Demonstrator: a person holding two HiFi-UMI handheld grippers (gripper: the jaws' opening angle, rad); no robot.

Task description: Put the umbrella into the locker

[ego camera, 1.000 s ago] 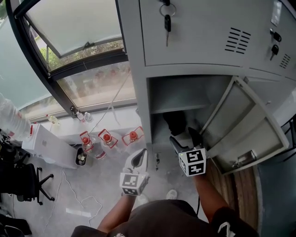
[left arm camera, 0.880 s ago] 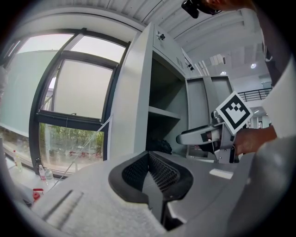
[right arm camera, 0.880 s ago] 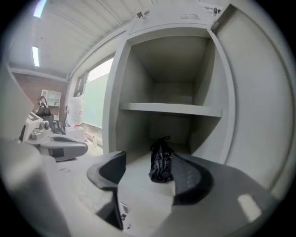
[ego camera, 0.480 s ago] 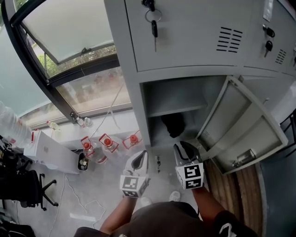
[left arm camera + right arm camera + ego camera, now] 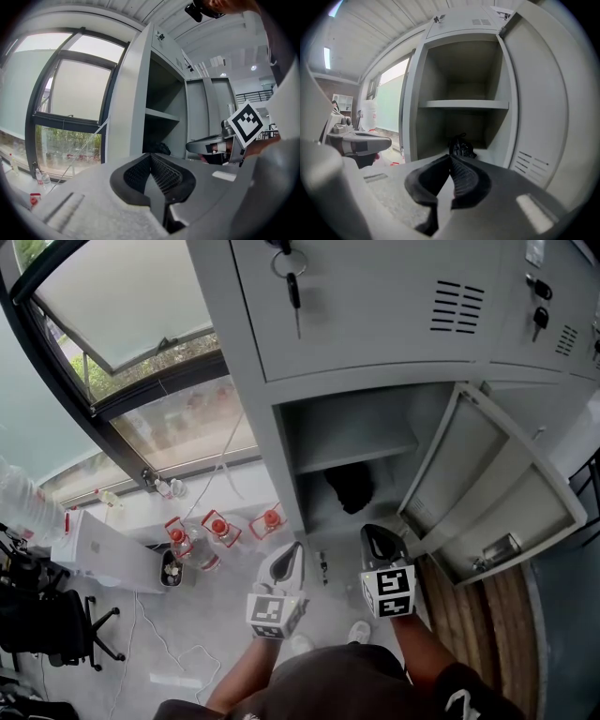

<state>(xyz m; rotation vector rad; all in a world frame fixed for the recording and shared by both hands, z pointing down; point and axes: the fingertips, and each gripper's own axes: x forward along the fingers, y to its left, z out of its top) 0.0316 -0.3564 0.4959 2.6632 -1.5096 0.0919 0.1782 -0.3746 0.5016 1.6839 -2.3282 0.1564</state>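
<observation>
The right gripper (image 5: 450, 160) has its two black ribbed jaws pressed together with nothing between them, and it hovers just in front of the open compartment, pointing slightly down into it. The left gripper (image 5: 151, 158) is likewise closed and empty, held level to the left of the right one and near it, out in front of the cabinet's left edge. The small black folded umbrella (image 5: 461, 146) lies on the compartment floor toward the back, beneath the single grey metal shelf (image 5: 461, 104) of the tall grey steel locker (image 5: 281, 460), so the putting-in looks done. What remains, I judge, is to draw the right gripper straight back toward the person, keeping it off the open grey door (image 5: 497, 493) that swings out on the right. If the door is to be shut, push its outer face near the free edge with the closed jaws, first checking that the umbrella sits clear of the sill. Counted: two grippers, one umbrella, one shelf, one open door, one key (image 5: 293, 292) hanging from the closed door above, and three red-capped clear jugs (image 5: 217, 526) on the floor at left.
</observation>
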